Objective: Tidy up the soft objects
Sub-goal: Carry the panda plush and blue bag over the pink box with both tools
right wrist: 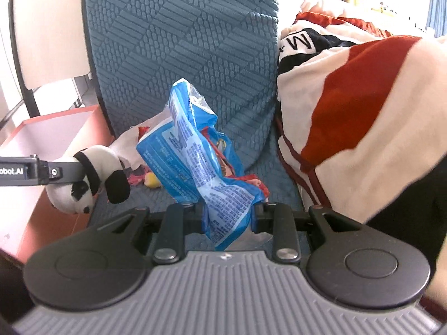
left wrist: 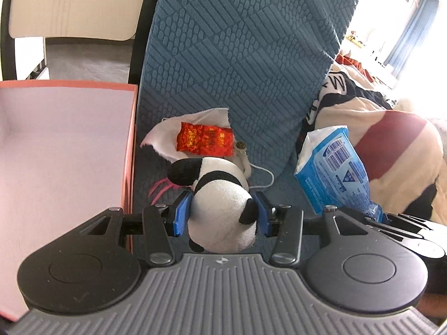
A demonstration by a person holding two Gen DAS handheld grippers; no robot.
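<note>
My left gripper (left wrist: 222,213) is shut on a black-and-white panda plush (left wrist: 220,195), its blue pads pressing both sides of the body. The right wrist view shows the same panda plush (right wrist: 89,178) at the left, held off the seat by the left gripper (right wrist: 67,171). My right gripper (right wrist: 227,215) is shut on a crumpled blue tissue pack (right wrist: 192,162), which rises above the fingers. In the left wrist view the tissue pack (left wrist: 335,167) hangs at the right. An open pink box (left wrist: 56,150) with an orange rim lies at the left, beside the panda.
A red foil packet (left wrist: 205,139) rests on a white cloth (left wrist: 167,136) on the blue textured sofa cushion (left wrist: 237,55). A cream, red and black blanket (right wrist: 349,106) is heaped at the right. A small yellow object (right wrist: 152,180) and pink scraps lie on the seat. A chair (left wrist: 72,2) stands behind the box.
</note>
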